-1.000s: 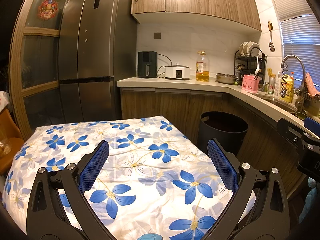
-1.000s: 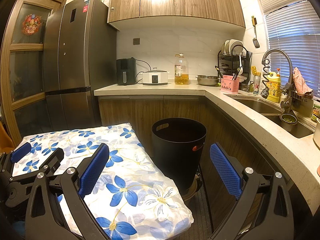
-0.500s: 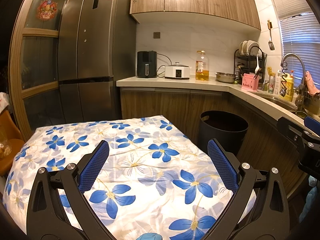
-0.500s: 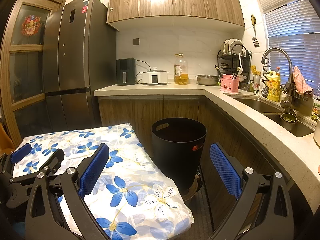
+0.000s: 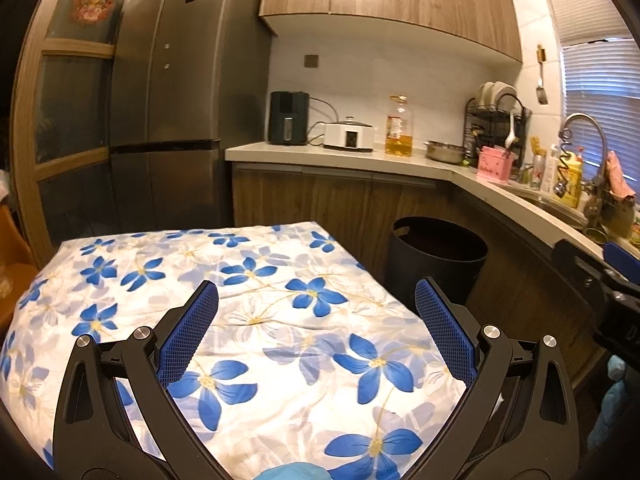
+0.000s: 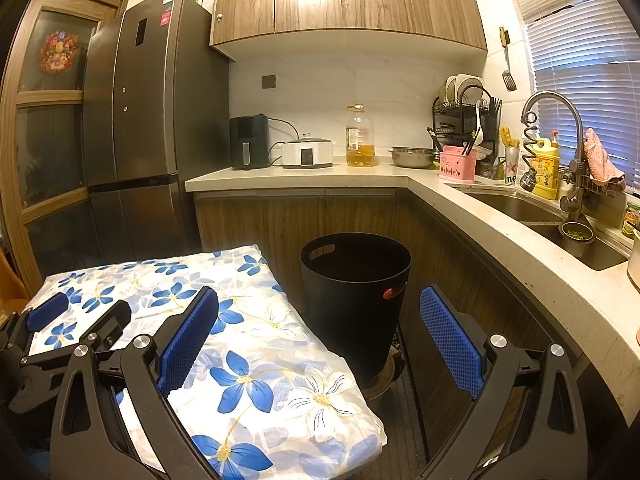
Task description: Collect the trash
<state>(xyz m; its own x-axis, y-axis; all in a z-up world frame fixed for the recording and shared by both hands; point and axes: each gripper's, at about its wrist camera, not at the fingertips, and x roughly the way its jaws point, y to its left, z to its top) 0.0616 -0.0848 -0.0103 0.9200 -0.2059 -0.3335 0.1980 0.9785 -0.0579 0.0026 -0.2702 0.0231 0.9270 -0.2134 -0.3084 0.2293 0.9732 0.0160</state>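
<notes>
Black round trash bin (image 6: 356,300) stands upright on the floor, top open.

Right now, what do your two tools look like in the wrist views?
Both match. The left tool and the right tool each have black plastic frames with triangular cut-outs, silver screw heads, and two fingers faced with blue textured pads. No cables or markings show. A bit of light blue glove shows below the left tool.
</notes>
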